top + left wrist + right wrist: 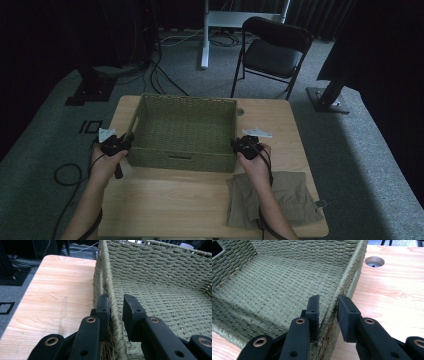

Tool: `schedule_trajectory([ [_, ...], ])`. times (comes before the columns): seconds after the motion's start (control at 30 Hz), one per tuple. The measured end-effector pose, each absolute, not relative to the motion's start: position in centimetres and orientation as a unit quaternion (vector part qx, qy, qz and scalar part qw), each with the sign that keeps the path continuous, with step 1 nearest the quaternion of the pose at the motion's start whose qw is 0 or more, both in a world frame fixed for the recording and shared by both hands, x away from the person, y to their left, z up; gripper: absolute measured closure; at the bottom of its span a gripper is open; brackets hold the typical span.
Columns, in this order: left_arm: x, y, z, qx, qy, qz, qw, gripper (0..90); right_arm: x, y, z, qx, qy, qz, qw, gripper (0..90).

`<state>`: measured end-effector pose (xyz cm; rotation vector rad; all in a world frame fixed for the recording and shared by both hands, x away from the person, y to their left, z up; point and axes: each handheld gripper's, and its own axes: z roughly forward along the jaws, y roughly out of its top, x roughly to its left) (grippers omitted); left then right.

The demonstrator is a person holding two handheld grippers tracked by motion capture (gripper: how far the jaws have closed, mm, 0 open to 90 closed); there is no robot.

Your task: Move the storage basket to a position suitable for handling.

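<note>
Tabletop basket [185, 131], both tongs [115, 312] [327, 312] astride its rim.

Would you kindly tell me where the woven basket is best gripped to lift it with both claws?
Take the basket by the rims of its two short side walls, near the front corners, coming down from above. The walls are thin and upright, so one jaw fits inside and one outside. The left claw and right claw already straddle those rims, not yet closed, and opposite holds should keep it level.
</note>
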<state>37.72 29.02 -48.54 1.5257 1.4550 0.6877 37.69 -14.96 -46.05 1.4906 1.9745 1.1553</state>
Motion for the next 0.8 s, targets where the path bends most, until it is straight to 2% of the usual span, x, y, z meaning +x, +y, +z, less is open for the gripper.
schedule_trajectory([
  [0.27, 37.4, 26.9, -48.4, 0.627, 0.582, 0.274, 0.439, 76.6, 38.0, -17.0, -45.9, 0.543, 0.707, 0.398, 0.217, 74.2],
  [0.47, 36.8, 25.8, -48.5, 0.622, 0.588, 0.270, 0.440, 76.6, 37.7, -18.1, -45.9, 0.554, 0.699, 0.405, 0.200, 74.7],
  [0.8, 36.1, 24.9, -48.4, 0.624, 0.587, 0.261, 0.446, 76.5, 37.3, -19.4, -45.9, 0.556, 0.697, 0.406, 0.201, 75.4],
])
